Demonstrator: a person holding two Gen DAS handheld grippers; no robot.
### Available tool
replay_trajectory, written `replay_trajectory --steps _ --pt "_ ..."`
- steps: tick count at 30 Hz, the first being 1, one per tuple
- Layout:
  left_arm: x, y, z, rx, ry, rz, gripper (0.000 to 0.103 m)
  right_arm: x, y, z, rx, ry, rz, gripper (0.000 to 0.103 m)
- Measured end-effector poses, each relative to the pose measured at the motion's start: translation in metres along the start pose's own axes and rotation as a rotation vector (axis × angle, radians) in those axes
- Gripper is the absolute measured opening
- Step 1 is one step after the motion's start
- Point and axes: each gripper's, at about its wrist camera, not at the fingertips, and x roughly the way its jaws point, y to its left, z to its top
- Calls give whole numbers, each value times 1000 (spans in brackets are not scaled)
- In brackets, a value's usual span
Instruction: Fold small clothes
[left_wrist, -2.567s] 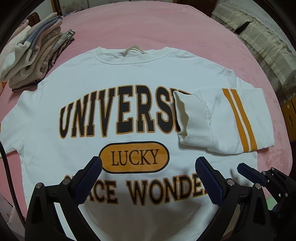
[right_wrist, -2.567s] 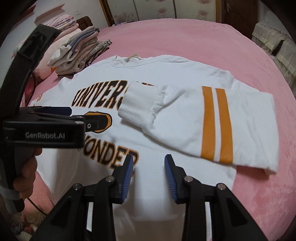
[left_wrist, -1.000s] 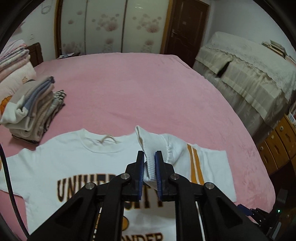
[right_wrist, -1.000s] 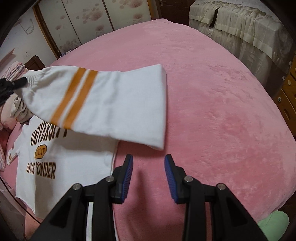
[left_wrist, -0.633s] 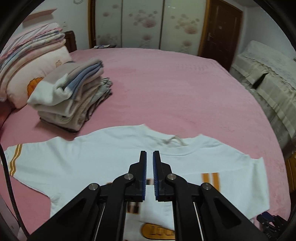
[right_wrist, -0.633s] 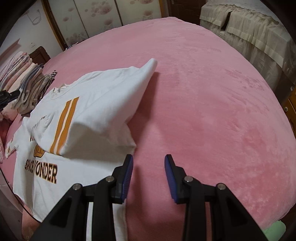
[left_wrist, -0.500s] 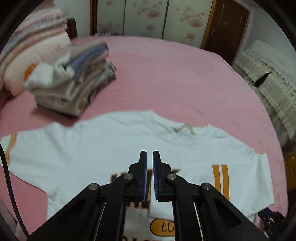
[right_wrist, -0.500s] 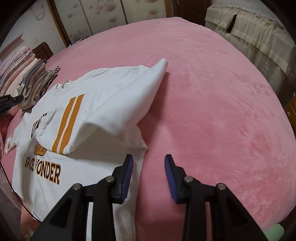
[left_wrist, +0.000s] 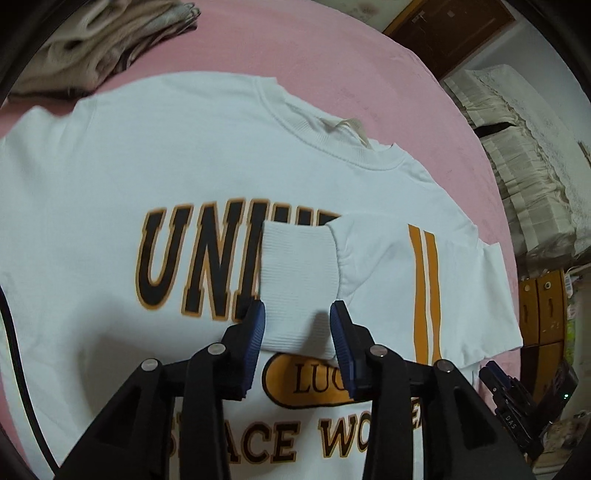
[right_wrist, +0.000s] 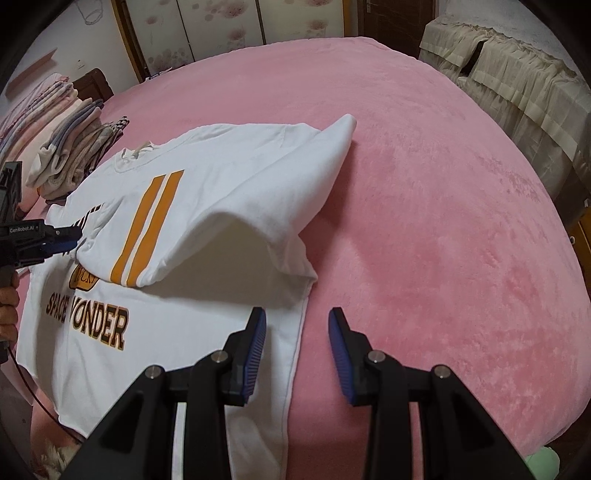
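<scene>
white sweatshirt (left_wrist: 177, 166): spread face up on the pink bed (right_wrist: 424, 184), just ahead of and below both tools; laid flat so the sides can be turned inward. soft knit jersey, flocked black-and-orange lettering, ribbed neckline.

right sleeve (right_wrist: 221, 206): folded across the chest, two orange stripes uppermost; shoulder end humped, not yet pressed flat.

ribbed cuff (left_wrist: 295, 280): lying on the lettering, between the blue pads of the left tool (left_wrist: 297, 328); jaws opening, pads apart from the cloth, judged a release after placing.

right tool (right_wrist: 297, 328): partly open, empty, poised over the sweatshirt's side edge, one finger above cloth, the other above bed.

folded clothes (right_wrist: 70, 155): stacked far beyond the collar.
</scene>
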Motion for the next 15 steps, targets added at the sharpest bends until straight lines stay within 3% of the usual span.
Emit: replay_trajectory --steps 10,15 --pt "6 36 -10 -184 24 -151 35 -2 8 -2 -19 -6 12 35" --pt "16 40 -6 -200 31 -207 35 -3 10 -3 -21 -6 15 35"
